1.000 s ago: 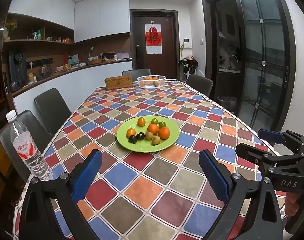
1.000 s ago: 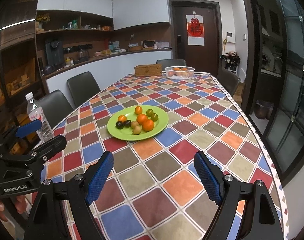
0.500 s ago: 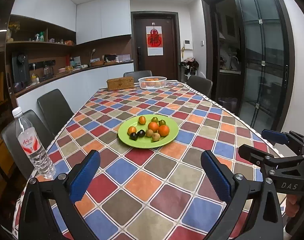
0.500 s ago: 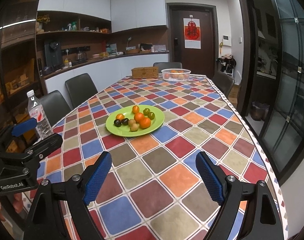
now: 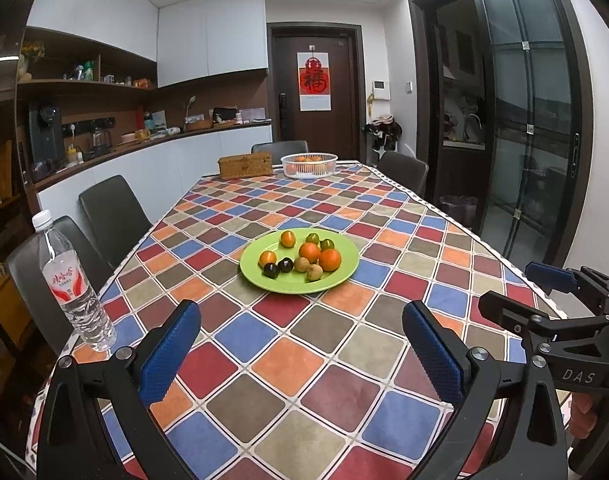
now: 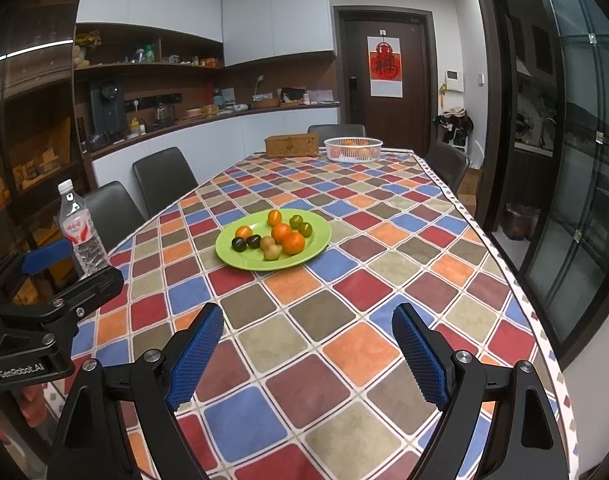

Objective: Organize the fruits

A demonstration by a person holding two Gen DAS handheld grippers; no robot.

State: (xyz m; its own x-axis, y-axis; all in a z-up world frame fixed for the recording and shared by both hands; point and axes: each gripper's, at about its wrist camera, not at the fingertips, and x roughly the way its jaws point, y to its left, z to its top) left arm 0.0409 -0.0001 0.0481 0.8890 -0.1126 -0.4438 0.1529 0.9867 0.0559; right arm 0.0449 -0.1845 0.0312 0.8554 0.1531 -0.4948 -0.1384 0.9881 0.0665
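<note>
While the small fruits (image 5: 300,257) sit clustered on the green plate (image 5: 344,276) mid-table, well short of the white basket (image 5: 309,165) holding oranges at the far end, the left gripper (image 5: 302,354) and right gripper (image 6: 308,358) hover near the table's edge, both spread apart and empty, seemingly poised for picking.

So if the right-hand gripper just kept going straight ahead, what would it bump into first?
Probably the checked tablecloth, since the open right gripper points slightly downward; next in line is the green plate of fruit. Depth is unclear.
</note>
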